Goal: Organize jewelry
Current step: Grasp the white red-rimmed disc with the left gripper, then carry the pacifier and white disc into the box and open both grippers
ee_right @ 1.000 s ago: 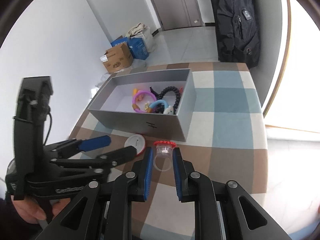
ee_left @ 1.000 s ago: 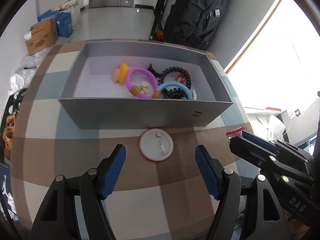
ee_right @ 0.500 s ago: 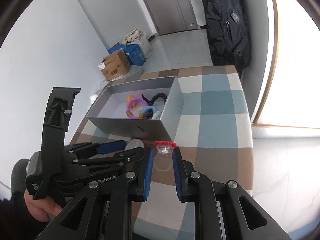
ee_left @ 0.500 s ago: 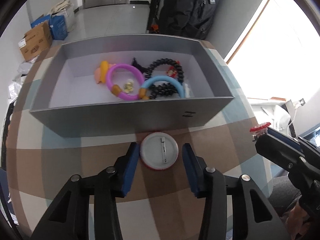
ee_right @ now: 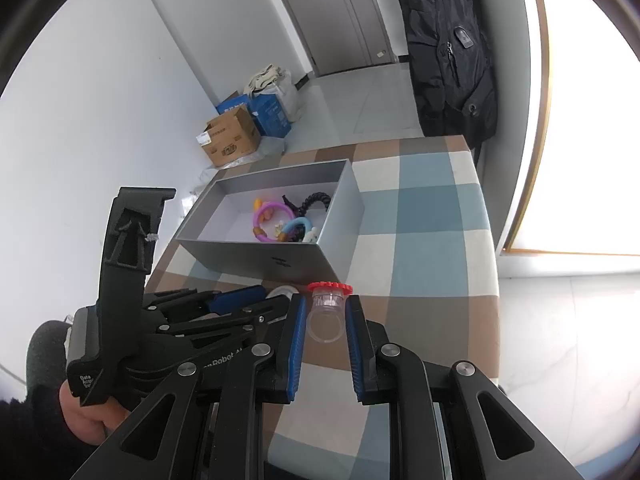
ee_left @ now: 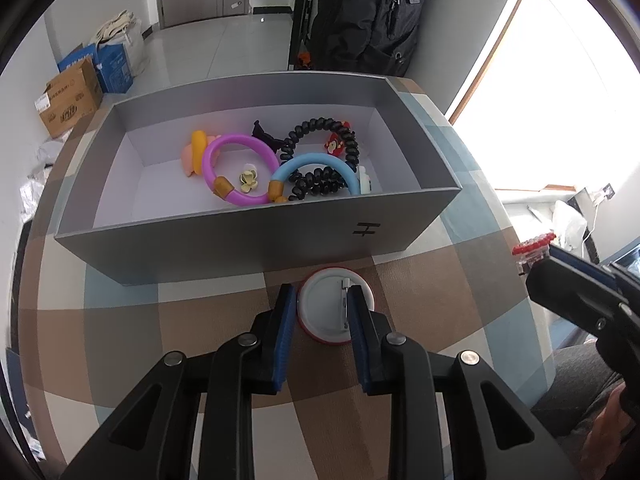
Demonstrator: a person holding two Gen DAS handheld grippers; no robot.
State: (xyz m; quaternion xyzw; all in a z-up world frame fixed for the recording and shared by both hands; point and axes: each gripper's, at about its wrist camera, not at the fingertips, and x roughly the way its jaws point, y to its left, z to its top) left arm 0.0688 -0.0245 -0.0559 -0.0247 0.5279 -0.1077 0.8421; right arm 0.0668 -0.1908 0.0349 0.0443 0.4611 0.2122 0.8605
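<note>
A round white badge point(ee_left: 326, 312) with a red rim lies pin side up on the checked table, just in front of the grey box point(ee_left: 240, 248). My left gripper point(ee_left: 321, 294) points down at it with its jaws closing. The left pad sits against the badge's left rim and the right pad lies over its right part by the pin. My right gripper point(ee_right: 326, 308) is shut on a clear ring point(ee_right: 325, 320) with a red top, held above the table to the right. The box holds a purple bangle point(ee_left: 240, 172), a blue bangle point(ee_left: 316, 164) and a black coiled tie point(ee_left: 320, 128).
The checked tablecloth point(ee_left: 120, 340) runs left and right of the badge. The box's front wall stands close behind it. A person's hand point(ee_right: 88, 412) holds the left gripper. Cardboard boxes point(ee_left: 68, 100) and a dark backpack point(ee_left: 372, 20) are on the floor beyond.
The left gripper's jaws came from wide apart to narrow around the badge, and the gripper moved in over it. The right gripper kept its hold on the ring.
</note>
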